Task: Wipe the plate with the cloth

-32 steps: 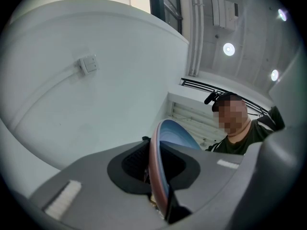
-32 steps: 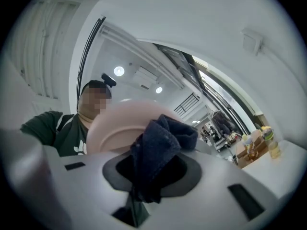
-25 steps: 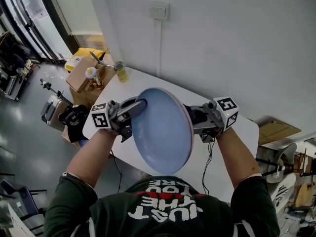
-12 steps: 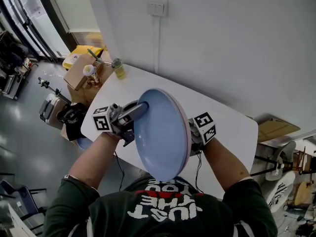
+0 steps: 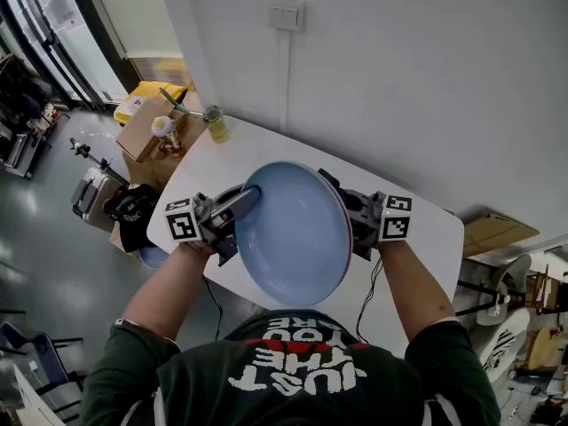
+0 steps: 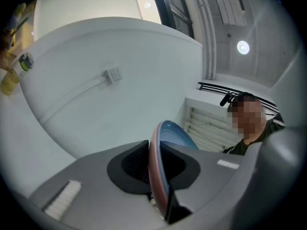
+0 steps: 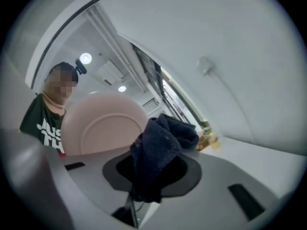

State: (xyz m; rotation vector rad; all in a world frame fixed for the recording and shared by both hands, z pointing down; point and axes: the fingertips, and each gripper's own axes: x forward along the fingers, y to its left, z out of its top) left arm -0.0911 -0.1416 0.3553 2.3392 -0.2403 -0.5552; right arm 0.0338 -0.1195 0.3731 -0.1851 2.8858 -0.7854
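Note:
A large plate [image 5: 293, 233], blue on its face and pink underneath, is held on edge above the table. My left gripper [image 5: 247, 200] is shut on its left rim; in the left gripper view the rim [image 6: 157, 171] runs between the jaws of that gripper [image 6: 156, 169]. My right gripper [image 5: 344, 207] sits behind the plate's right edge. It is shut on a dark blue cloth [image 7: 160, 147], bunched between the jaws of that gripper [image 7: 153, 169]. The cloth lies close to the plate's pink underside [image 7: 103, 126]; I cannot tell whether it touches.
A white table [image 5: 426, 229] lies under the plate, against a white wall with a switch [image 5: 286, 13]. A yellow bottle [image 5: 216, 127] stands at the table's far left corner. Cardboard boxes [image 5: 142, 131] and a black bag [image 5: 133, 211] are on the floor to the left.
The right gripper with the cloth slid in close behind the plate, then back out to the right. The plate's blue face has tipped a little more upward. The left gripper barely moved.

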